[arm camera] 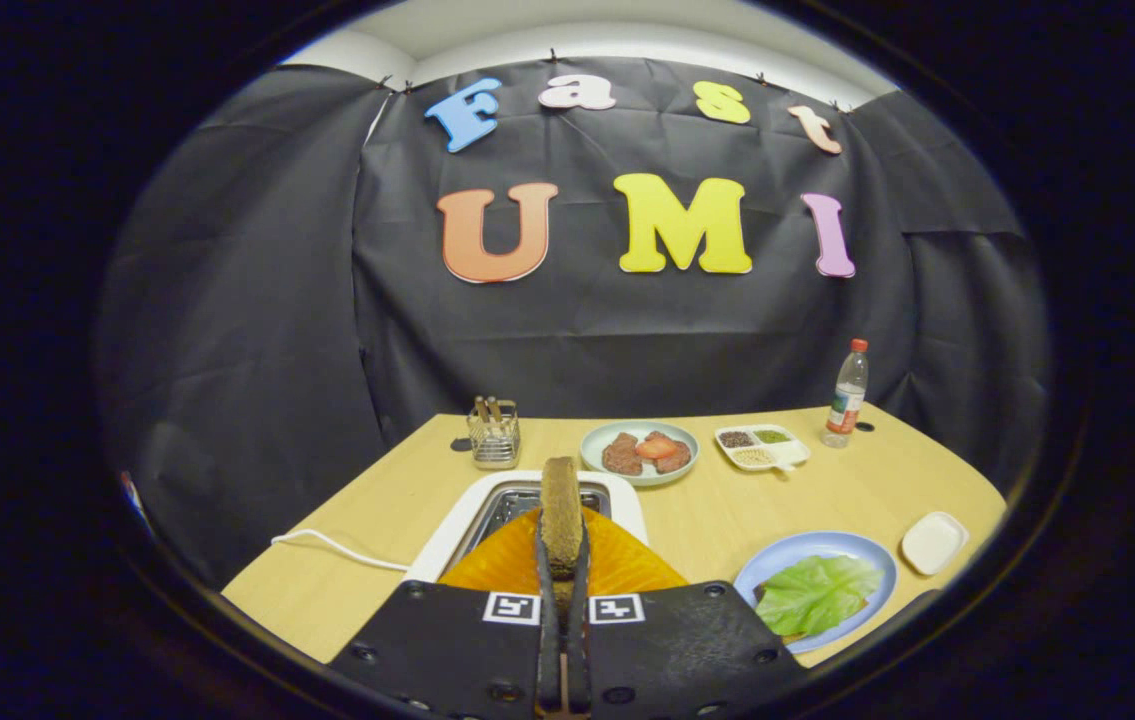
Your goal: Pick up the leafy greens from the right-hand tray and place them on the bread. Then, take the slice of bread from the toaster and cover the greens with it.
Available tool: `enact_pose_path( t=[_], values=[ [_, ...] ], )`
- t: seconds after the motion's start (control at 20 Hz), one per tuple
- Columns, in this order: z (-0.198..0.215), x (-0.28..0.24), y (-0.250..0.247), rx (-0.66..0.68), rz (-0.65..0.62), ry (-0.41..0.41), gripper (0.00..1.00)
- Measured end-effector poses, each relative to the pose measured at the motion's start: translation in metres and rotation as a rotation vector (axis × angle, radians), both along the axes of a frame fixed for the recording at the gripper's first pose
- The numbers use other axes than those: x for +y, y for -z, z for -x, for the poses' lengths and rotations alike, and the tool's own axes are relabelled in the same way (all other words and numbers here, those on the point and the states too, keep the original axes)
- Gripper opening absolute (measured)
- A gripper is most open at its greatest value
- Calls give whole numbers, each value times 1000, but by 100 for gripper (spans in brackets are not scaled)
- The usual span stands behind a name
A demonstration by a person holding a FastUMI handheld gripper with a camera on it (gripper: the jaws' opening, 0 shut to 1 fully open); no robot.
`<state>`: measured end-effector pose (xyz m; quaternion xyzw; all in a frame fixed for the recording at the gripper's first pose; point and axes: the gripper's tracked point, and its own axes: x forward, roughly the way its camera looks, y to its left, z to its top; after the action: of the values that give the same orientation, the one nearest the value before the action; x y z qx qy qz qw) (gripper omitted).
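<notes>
Claw pinches the bread slice on edge, both fingers pressed against its flat sides, the slice standing upright between them and poking out ahead of the tips. I hold it just above the toaster, whose slot lies open under the slice, so I judge the second step is in hand: the slice looks out of the slot and ready to carry. Off to my right, on the blue plate, the greens lie spread over what seems to be the lower bread, mostly hidden under the leaf. Next I must swing right over that plate, tip the slice from upright to flat, and lower it onto the leaf before I let go. My claw points level, forward along the table, tilted slightly down. Beyond the toaster sit a plate of meat and a bottle.
</notes>
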<state>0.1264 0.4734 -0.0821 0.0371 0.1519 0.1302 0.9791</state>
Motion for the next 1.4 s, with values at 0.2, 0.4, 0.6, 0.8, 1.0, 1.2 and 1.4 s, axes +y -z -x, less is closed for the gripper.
enact_pose_path(
  t=[0.2, 0.4, 0.6, 0.8, 1.0, 1.2, 1.4],
  values=[
    [9, -8, -25, -14, -64, -26, 3],
    [16, -24, -63, -67, -156, -30, 3],
    [26, -51, -85, -93, -231, -28, 3],
    [26, -102, -90, -125, -237, 27, 3],
    [22, -148, -78, -119, -236, 85, 3],
    [14, -181, -44, -94, -228, 117, 3],
    [4, -194, -3, -39, -232, 131, 3]
  ],
)
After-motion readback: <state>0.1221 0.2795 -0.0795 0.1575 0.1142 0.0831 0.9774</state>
